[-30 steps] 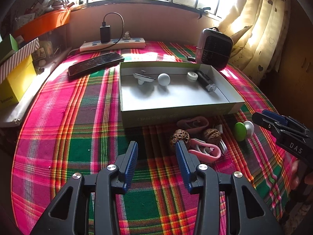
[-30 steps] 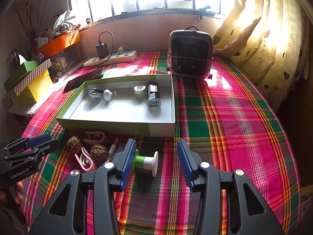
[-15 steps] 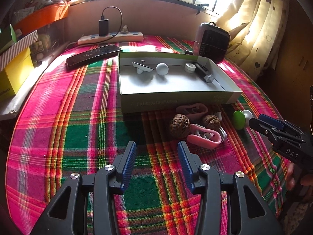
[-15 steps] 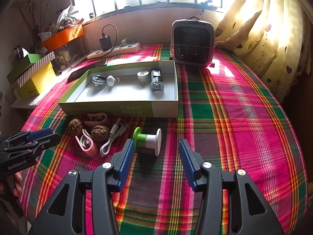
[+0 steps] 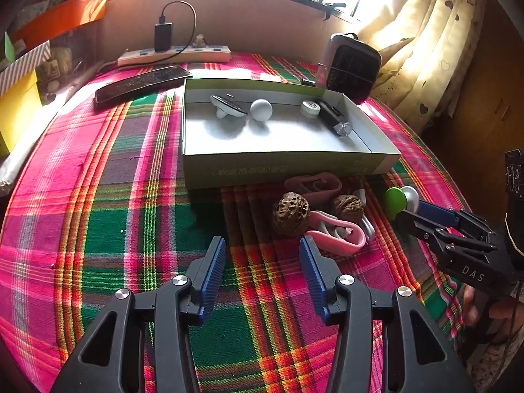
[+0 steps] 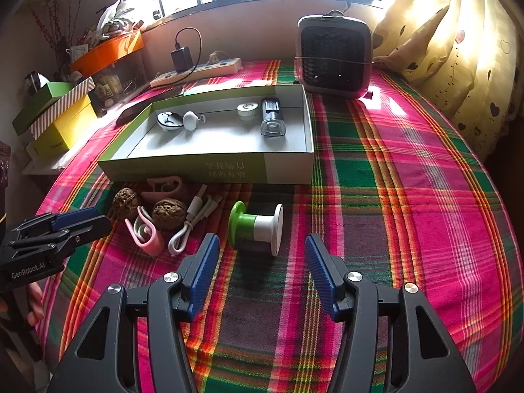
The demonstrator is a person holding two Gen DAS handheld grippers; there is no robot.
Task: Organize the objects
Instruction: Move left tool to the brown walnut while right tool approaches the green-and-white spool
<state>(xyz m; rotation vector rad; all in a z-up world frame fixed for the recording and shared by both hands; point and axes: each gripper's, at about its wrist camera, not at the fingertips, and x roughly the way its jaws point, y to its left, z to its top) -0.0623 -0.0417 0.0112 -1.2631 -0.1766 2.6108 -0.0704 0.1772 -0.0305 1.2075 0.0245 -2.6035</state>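
Observation:
A shallow green-sided box (image 5: pixel 281 168) holds a white ball (image 5: pixel 261 109), a small top, a white disc and a black device. In front of it lie two walnuts (image 5: pixel 290 209) (image 5: pixel 347 208), pink clips (image 5: pixel 337 239), a white cable (image 6: pixel 193 221) and a green-and-white spool (image 6: pixel 257 226). My left gripper (image 5: pixel 262 262) hovers just short of the nearer walnut, its jaws opening with nothing between them. My right gripper (image 6: pixel 260 252) is just behind the spool. Its jaws are opening and the pads are clear of the spool. Each gripper shows in the other's view (image 5: pixel 411 211) (image 6: pixel 98 217).
A small fan heater (image 6: pixel 334 55) stands behind the box on the right. A phone (image 5: pixel 144 82) and a power strip (image 5: pixel 173 55) with a charger lie at the back left. Coloured boxes (image 6: pixel 59 114) are stacked off the left edge, and curtains (image 6: pixel 458 49) hang at the right.
Both grippers' jaws have widened. The spool, earlier against the right gripper's left finger, now lies centred just ahead of its tips. The left gripper's view has tilted slightly.

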